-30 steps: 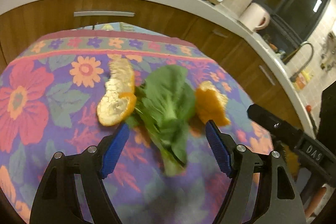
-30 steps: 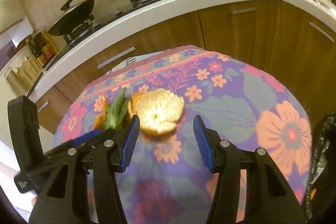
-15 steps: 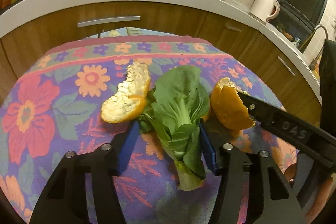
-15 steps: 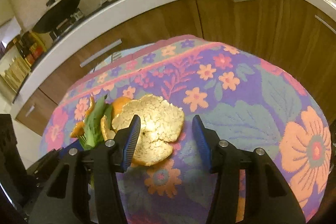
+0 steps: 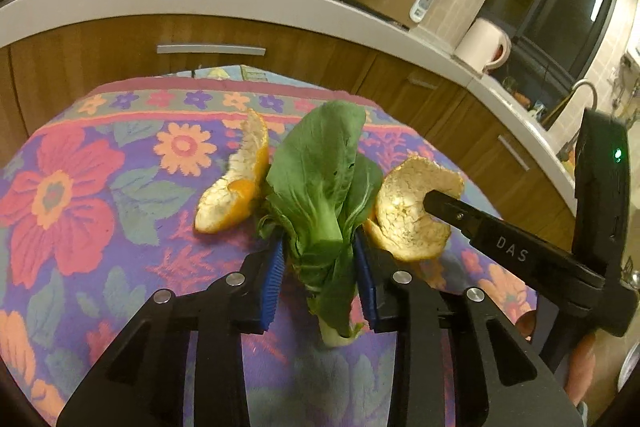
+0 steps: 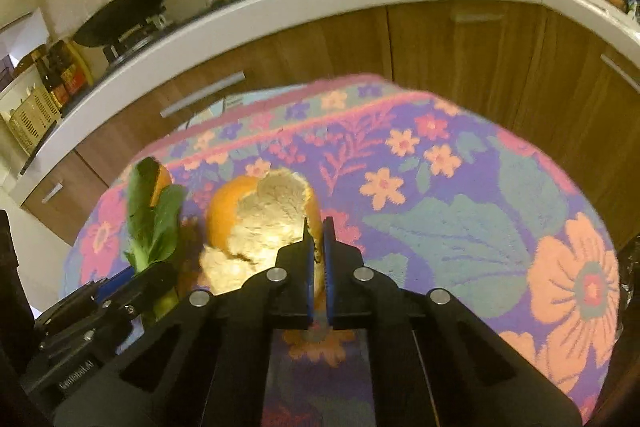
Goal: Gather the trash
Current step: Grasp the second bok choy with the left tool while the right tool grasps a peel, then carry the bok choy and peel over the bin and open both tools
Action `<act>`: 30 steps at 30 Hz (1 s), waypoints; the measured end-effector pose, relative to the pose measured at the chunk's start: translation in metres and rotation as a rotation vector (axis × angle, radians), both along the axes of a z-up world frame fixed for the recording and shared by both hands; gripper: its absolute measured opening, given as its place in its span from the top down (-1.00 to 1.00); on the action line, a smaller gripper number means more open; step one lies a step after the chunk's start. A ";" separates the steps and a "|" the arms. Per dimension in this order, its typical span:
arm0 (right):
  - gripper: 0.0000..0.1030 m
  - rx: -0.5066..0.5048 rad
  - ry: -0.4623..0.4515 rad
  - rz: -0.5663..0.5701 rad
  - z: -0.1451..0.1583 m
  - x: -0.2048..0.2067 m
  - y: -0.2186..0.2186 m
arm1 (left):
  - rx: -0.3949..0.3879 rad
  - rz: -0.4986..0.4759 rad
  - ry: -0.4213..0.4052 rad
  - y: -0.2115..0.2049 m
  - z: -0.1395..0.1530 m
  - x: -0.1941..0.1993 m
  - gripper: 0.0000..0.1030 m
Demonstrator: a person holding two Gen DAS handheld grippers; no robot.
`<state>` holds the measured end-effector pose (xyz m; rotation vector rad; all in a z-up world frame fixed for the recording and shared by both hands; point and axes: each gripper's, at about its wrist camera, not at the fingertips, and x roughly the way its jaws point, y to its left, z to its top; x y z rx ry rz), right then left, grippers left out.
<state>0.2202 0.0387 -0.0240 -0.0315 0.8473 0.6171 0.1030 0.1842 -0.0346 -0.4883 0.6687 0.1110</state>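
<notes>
Grasping stage: left gripper (image 5: 318, 269) fingers closing around the greens (image 5: 320, 195), right gripper (image 6: 316, 259) clenched on orange peel (image 6: 260, 223), mid-desk (image 6: 460, 227). Next: lift both, find bin.

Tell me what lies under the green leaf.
Under the green leaf only the flowered cloth shows around its edges. An orange peel sits beside it on the left. Whatever lies directly beneath is covered by the leaf and the left tongs.

White letters "DAS" on the black finger of the right gripper (image 5: 430, 201), faint embossed lettering on the left gripper (image 6: 150, 273) body, not legible
</notes>
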 end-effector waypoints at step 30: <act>0.96 0.238 -0.196 -0.252 0.053 -0.108 -0.218 | 0.031 -0.266 -0.207 -0.114 0.069 -0.083 0.64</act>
